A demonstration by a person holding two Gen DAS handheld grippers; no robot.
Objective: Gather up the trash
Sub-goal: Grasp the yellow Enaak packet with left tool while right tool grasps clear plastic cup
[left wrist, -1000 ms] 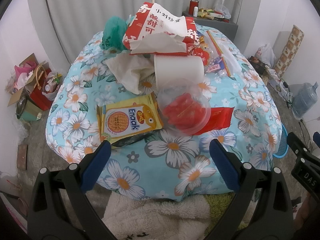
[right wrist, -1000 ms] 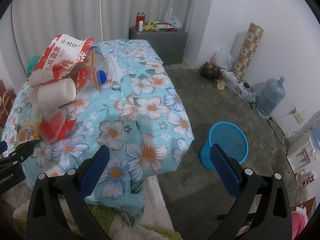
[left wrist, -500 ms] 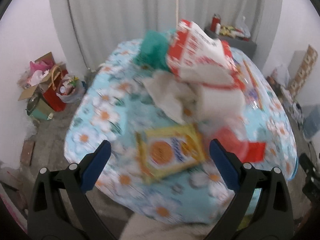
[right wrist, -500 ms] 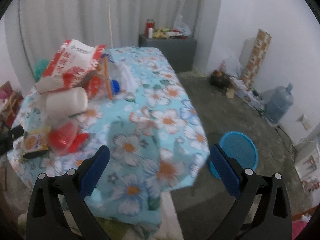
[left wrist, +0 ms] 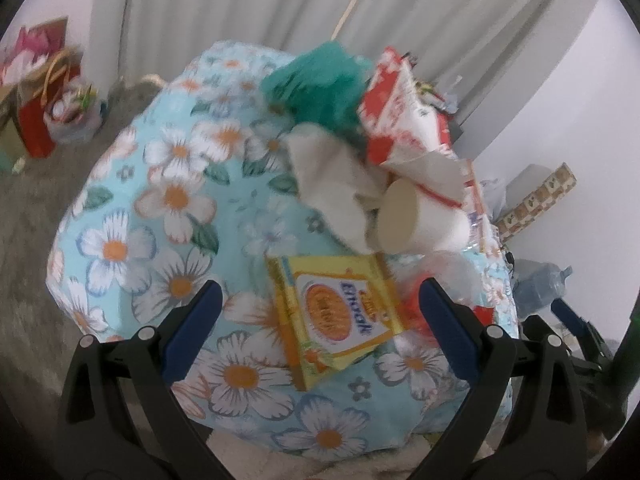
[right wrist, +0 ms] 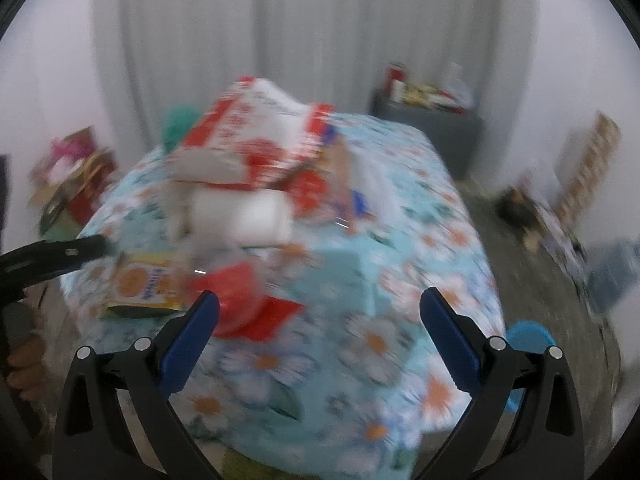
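From the left wrist view, the left gripper (left wrist: 318,312) hangs over the near edge of the worktop (left wrist: 168,200), which is draped in a blue cloth with white flowers. Its jaws are spread wide with nothing between them. Right ahead, between the blue pads, lies a yellow snack packet (left wrist: 340,312) flat on the cloth. Beyond it a white paper cup (left wrist: 424,220) lies on its side, touching a crumpled tissue (left wrist: 336,184). Behind those sit a red-and-white bag (left wrist: 404,116) and a green plastic bag (left wrist: 320,84). A clear lid over something red (left wrist: 432,280) is partly hidden by the right pad.

From the right wrist view, badly blurred, the right gripper (right wrist: 320,320) is released too, its jaws apart and empty above the cloth. The same heap sits on the left half of the worktop. A blue basket (right wrist: 528,336) stands on the floor beside the worktop's right corner.
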